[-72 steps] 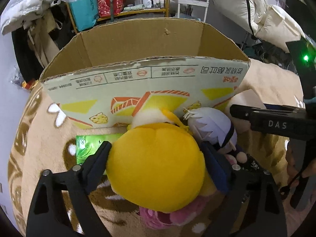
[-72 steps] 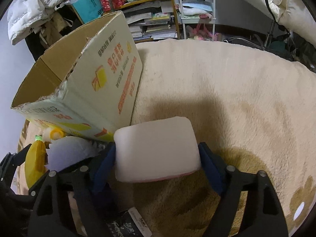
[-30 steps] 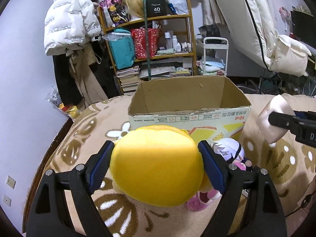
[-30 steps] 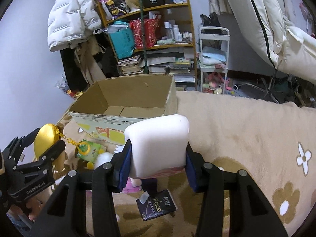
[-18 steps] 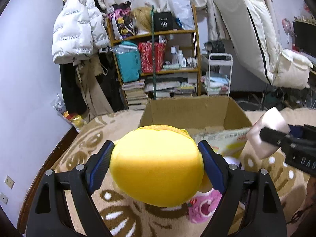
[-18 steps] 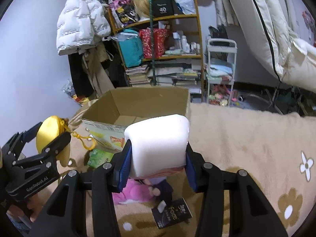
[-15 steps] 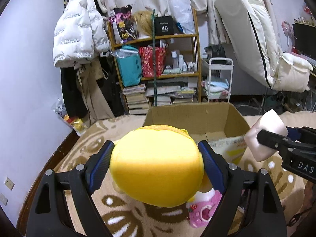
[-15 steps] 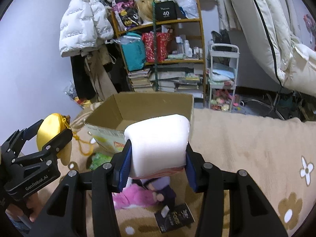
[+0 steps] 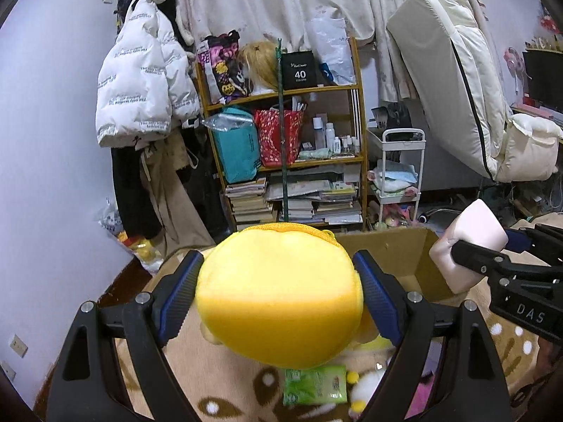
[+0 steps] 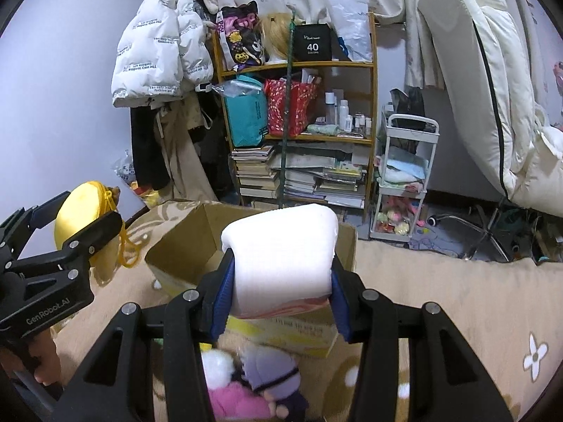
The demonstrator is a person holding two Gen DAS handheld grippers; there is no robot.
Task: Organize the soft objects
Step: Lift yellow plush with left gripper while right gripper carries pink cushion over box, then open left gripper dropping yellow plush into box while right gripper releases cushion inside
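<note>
My left gripper (image 9: 278, 281) is shut on a round yellow plush pouch (image 9: 278, 295) and holds it high above the rug, in front of the open cardboard box (image 9: 397, 253). It also shows in the right wrist view (image 10: 81, 211). My right gripper (image 10: 281, 274) is shut on a white and pink soft block (image 10: 281, 260), held above the near side of the box (image 10: 197, 242). The block also shows at the right of the left wrist view (image 9: 468, 242). A pink and purple plush doll (image 10: 253, 387) lies on the rug below.
A green packet (image 9: 313, 383) and a small white plush (image 9: 366, 394) lie on the beige rug (image 10: 457, 316). Behind the box stand a wooden shelf of books and bags (image 9: 292, 161) and a white trolley (image 10: 404, 183). A white jacket (image 9: 140, 84) hangs at the left.
Both grippers have risen well above the rug with their objects still held. The box now sits lower and farther in both views.
</note>
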